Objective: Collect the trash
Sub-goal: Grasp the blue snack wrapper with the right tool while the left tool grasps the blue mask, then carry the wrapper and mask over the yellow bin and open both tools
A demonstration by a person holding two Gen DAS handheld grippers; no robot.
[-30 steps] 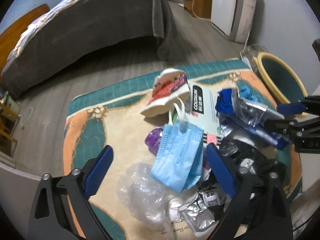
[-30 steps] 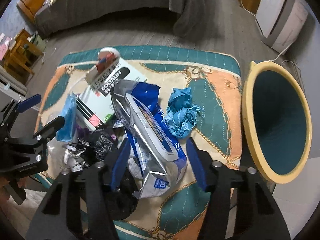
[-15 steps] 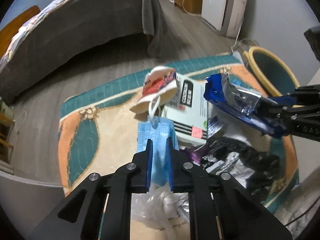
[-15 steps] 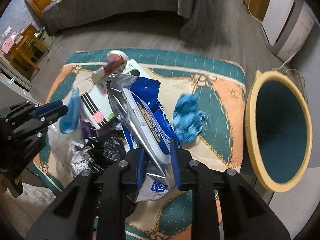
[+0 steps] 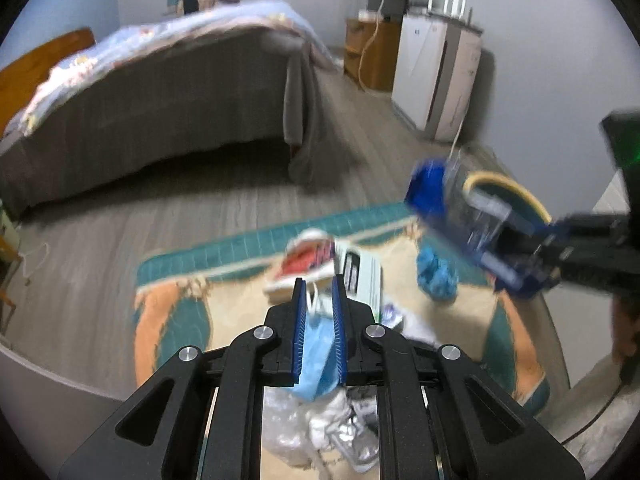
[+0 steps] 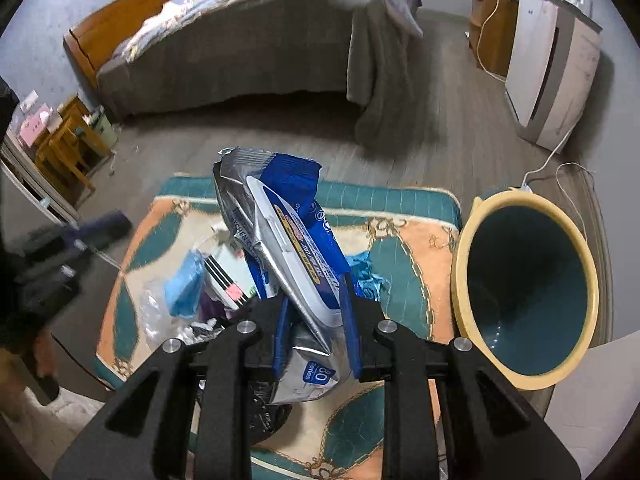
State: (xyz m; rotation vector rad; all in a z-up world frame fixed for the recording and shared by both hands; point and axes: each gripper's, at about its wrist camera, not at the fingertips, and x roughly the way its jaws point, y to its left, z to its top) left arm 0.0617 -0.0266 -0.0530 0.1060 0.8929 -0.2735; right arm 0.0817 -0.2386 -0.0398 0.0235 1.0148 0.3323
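Observation:
My left gripper [image 5: 319, 300] is shut on a light blue face mask [image 5: 318, 356], lifted above the rug [image 5: 172, 320]. My right gripper [image 6: 316, 292] is shut on a blue and silver wipes packet [image 6: 288, 240], held above the rug; it shows blurred in the left wrist view [image 5: 472, 220]. The teal bin with a yellow rim [image 6: 528, 296] stands to the right of the rug. A crumpled blue glove [image 5: 436, 272], a white box [image 5: 362, 280], a red and white cup [image 5: 308, 260] and clear plastic [image 5: 296, 420] lie on the rug.
A bed with a grey cover [image 6: 248, 52] stands beyond the rug. A white appliance [image 6: 548, 68] and a wooden cabinet [image 6: 490, 36] are at the back right. A cord [image 6: 548, 164] runs to the bin's side. Wooden furniture [image 6: 64, 148] is at the left.
Both grippers have risen, the left with the mask and the right with the wipes packet. The right gripper has moved toward the bin.

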